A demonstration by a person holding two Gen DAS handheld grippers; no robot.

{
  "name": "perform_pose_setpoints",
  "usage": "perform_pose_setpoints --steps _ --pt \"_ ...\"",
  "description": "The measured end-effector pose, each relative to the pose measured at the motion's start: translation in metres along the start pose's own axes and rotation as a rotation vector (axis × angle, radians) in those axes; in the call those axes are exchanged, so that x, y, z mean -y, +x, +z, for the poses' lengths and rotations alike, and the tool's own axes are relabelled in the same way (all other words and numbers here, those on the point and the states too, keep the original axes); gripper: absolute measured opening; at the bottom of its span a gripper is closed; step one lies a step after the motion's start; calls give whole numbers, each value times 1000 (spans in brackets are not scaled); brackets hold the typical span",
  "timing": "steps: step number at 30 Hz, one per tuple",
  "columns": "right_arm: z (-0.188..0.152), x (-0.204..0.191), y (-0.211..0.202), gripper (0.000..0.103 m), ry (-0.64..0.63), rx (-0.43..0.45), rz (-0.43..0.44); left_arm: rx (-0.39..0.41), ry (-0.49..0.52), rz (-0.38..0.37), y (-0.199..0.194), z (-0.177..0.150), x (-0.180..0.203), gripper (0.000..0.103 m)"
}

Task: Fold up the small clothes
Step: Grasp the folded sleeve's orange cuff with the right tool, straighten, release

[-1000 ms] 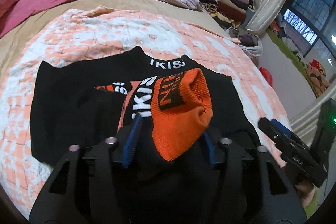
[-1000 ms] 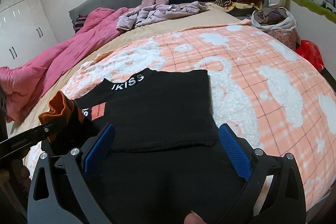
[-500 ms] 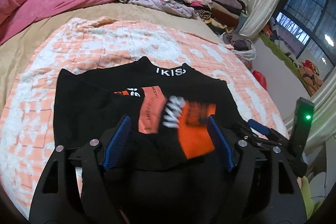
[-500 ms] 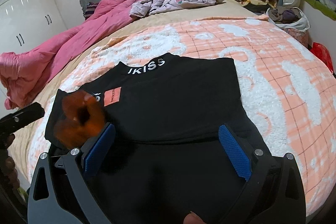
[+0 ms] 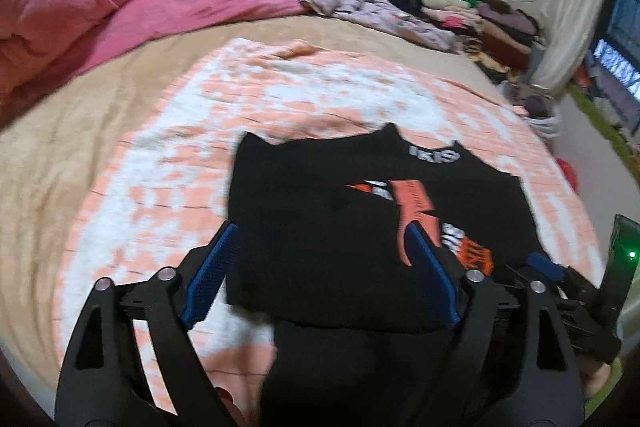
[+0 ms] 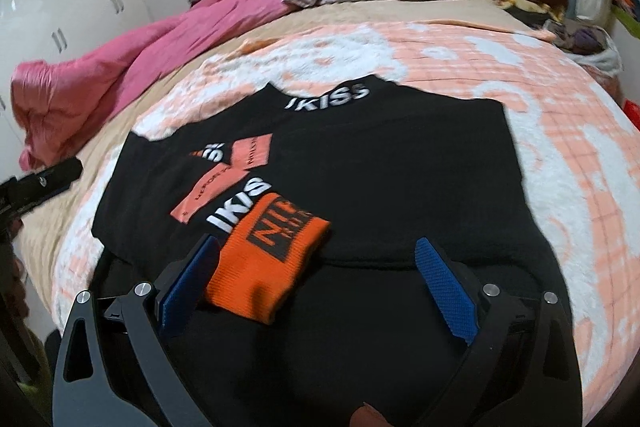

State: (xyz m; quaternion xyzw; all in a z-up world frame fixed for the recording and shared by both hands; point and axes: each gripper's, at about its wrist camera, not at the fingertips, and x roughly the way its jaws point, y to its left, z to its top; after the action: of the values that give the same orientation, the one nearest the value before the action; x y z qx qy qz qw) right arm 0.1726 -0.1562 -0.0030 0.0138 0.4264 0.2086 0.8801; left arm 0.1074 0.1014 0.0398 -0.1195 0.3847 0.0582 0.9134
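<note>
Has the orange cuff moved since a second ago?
Yes. The orange cuff dropped from the left gripper, whose fingers have just been opening, onto the black top below its IKISS collar.

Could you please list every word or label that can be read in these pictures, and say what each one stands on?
"IKISS": white letters on the collar of the black sweater.
"IKIS": white letters on the folded-in sleeve, last letter partly hidden.
"NIR": large black letters on the orange cuff; the smaller line beside it is unreadable.
Pink crossed strips on the chest: small print, too blurred to read.
</note>
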Motion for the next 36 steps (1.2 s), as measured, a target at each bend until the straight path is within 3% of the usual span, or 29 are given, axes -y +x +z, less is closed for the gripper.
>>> perform_pose_setpoints --steps 7,8,9,11,12,14,22,26,30,36 --pt "-2 -8 42 78 1 -75 17 13 -42 53 -5 2 -23 81" --pt "-3 -10 44 72 5 -65 19 14 -44 55 -5 2 -25 81" --pt "-3 -12 44 56 4 -58 32 16 -48 61 -6 2 -27 81" --pt "-1 -17 44 42 0 -56 72 20 -50 83 -6 3 -32 81" --pt "0 -21 43 25 -17 -54 81 20 -52 90 -6 3 -32 81" --pt "4 -28 38 8 -49 -45 103 20 -67 85 -7 3 -35 81" --pt "41 -45 -17 7 -171 123 145 23 -80 89 -10 4 -39 81" --pt "64 -36 -48 7 -229 216 85 23 -80 84 -10 5 -40 81" --pt "77 -13 -59 7 -219 247 15 23 -74 86 -10 5 -38 81" --pt "73 23 -51 7 -152 211 -27 11 -52 80 -4 6 -28 81"
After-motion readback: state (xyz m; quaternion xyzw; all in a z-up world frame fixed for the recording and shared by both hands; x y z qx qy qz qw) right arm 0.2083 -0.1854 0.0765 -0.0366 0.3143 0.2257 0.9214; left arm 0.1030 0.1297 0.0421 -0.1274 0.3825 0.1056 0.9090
